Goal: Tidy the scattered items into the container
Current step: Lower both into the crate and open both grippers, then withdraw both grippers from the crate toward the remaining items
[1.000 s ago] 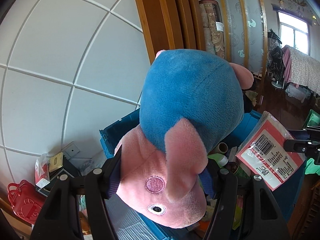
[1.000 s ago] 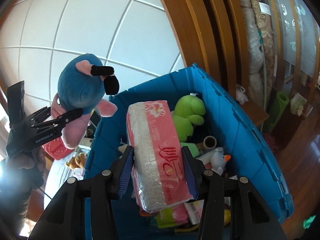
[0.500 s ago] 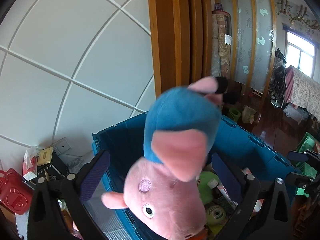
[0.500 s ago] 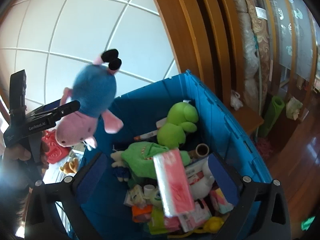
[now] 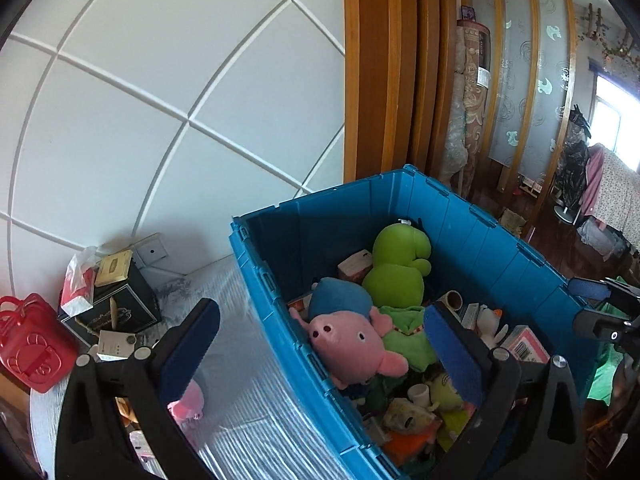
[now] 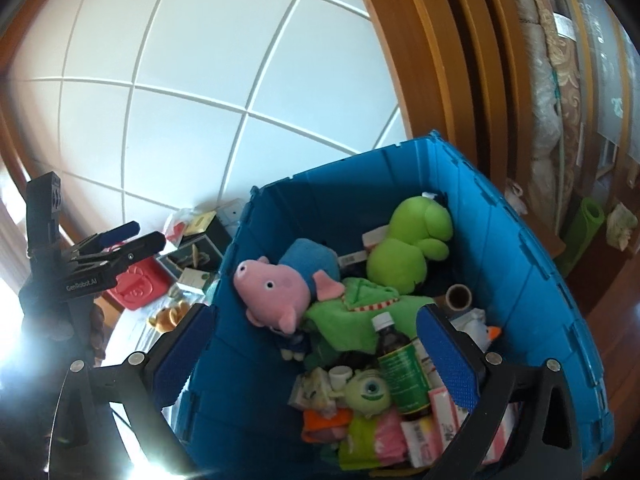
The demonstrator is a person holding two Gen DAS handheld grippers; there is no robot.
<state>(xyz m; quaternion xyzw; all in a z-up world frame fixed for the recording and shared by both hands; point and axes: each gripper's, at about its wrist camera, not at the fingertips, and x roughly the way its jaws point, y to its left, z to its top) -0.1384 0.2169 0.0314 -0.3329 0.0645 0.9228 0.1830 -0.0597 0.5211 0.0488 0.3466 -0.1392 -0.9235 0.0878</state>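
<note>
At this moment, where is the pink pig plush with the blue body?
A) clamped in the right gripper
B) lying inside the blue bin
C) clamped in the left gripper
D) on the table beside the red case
B: the pig plush lies among the toys inside the blue bin, and both grippers are open and empty.

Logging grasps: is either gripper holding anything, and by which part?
Nothing. Left gripper and right gripper are open; the pig plush lies in the blue bin.
</note>
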